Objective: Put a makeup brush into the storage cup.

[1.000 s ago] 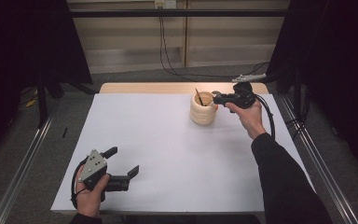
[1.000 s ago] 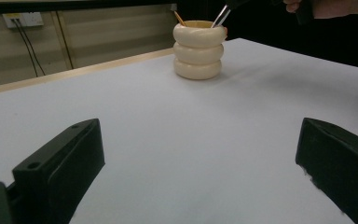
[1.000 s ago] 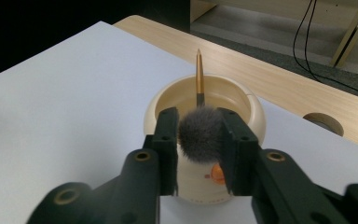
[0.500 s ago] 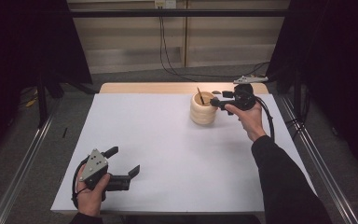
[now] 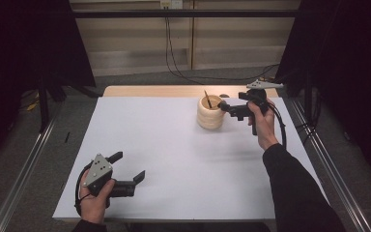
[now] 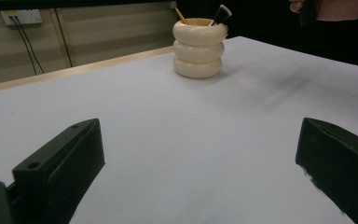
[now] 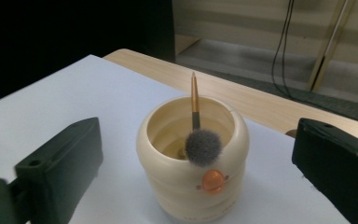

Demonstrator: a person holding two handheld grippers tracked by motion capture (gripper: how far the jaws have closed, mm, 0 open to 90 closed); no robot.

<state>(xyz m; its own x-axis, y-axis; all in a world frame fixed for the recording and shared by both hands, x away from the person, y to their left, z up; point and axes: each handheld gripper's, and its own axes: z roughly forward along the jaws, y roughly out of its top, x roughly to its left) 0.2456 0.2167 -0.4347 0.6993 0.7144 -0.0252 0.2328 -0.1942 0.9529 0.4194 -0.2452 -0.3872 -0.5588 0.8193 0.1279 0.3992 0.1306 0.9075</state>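
A cream ribbed holder (image 5: 209,112) stands at the table's far right. In it lean a makeup brush with a fluffy grey head (image 7: 203,147) and a thin orange stick (image 7: 194,95). My right gripper (image 5: 227,108) hovers just right of the holder's rim, pointing at it. Its jaws have just been opening and now stand open, with nothing between them. From the left gripper view, the holder (image 6: 198,48) stands far off, with the brush (image 6: 221,13) poking out. My left gripper (image 5: 129,166) rests open at the near left of the table, holding nothing.
A white sheet (image 5: 174,159) covers the table, and a wooden strip (image 5: 149,91) shows along the far edge. Metal rails (image 5: 319,154) run along both sides. Cables (image 5: 174,48) hang at the back wall.
The right gripper's jaws have spread apart beside the holder's rim. Neither hand has shifted much, and the left gripper has stayed put.
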